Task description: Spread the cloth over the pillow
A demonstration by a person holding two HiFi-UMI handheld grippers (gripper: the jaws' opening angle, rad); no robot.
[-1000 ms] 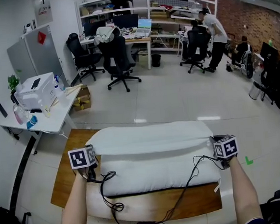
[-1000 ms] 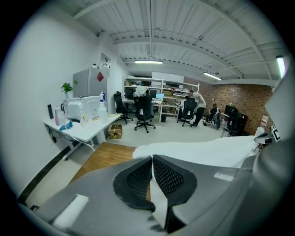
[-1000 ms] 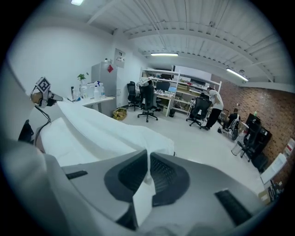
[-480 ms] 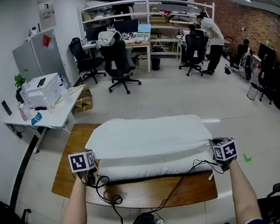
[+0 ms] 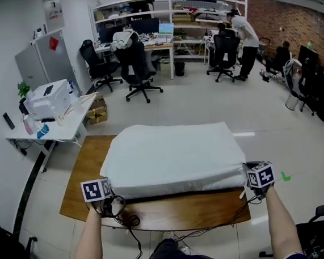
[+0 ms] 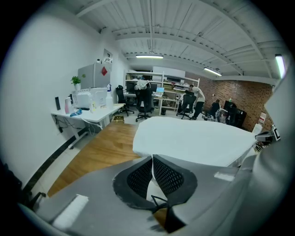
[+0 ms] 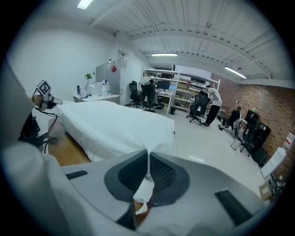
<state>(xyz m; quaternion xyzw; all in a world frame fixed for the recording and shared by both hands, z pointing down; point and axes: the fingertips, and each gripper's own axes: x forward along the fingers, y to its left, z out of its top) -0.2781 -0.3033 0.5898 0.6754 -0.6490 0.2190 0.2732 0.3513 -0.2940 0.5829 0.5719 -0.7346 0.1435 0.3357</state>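
Left claw (image 6: 152, 161) and right claw (image 7: 147, 156) pinched on thin white cloth (image 5: 170, 154) corners: pull evenly, low, over soft white pillow (image 5: 176, 188).

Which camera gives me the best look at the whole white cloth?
The head view: from above it shows the whole white cloth lying across the wooden table. Each gripper view shows mainly one near corner, pinched by the left gripper or right gripper.

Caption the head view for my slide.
Left gripper and right gripper hold near corners of the cloth, draped over the pillow.
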